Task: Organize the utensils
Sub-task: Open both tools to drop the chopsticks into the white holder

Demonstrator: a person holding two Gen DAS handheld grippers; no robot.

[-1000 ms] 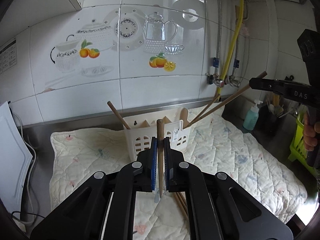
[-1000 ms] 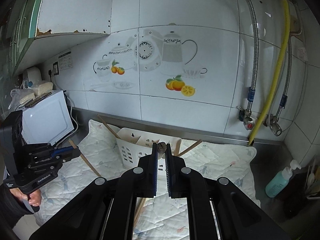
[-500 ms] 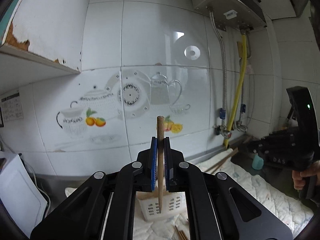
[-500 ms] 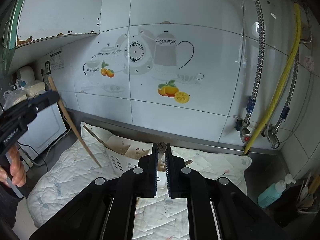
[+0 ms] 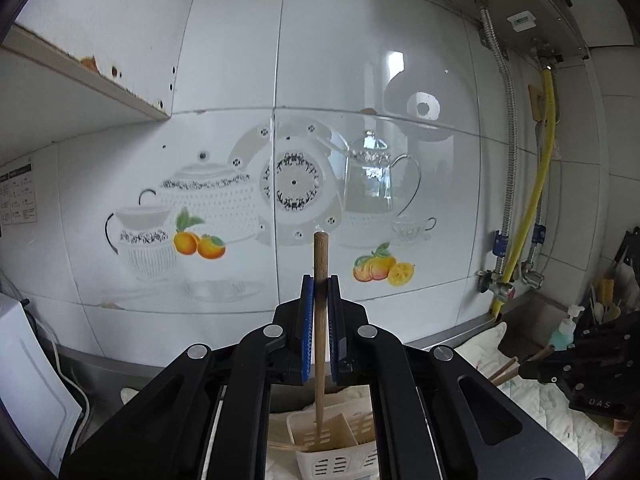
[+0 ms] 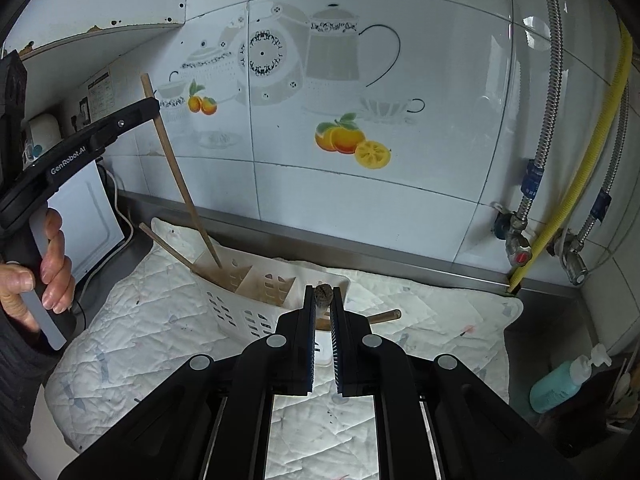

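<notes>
Over on the far left of the right wrist view, the left gripper (image 6: 154, 110) is clamped on a long wooden stick (image 6: 180, 176), plain light-brown wood, round and thin, leaning a bit with its top end poking up past the jaws and its bottom end down inside the leftmost slot of the white utensil caddy (image 6: 256, 304). From the left wrist view the same wooden stick (image 5: 320, 320) stands nearly upright between the blue pads (image 5: 307, 320), and its lower end looks like a flat slotted head sitting in a compartment of the utensil caddy (image 5: 332, 444). That caddy is white plastic with slotted sides and dividers, lying tilted on a white quilted mat (image 6: 140, 340) on the steel counter (image 6: 540, 332). A second wooden handle (image 6: 168, 246) leans out of the caddy's left end. Moving right, the right gripper (image 6: 323, 300) is pinched narrow on a small brownish rounded end of something (image 6: 323, 294); what the rest of it looks like is hidden behind the jaws. Just right of that, another wooden handle (image 6: 384, 316) sticks out across the mat. Further right there's a yellow hose (image 6: 588, 152) on the tiled wall and a teal soap bottle (image 6: 560, 384) at the near right corner.
</notes>
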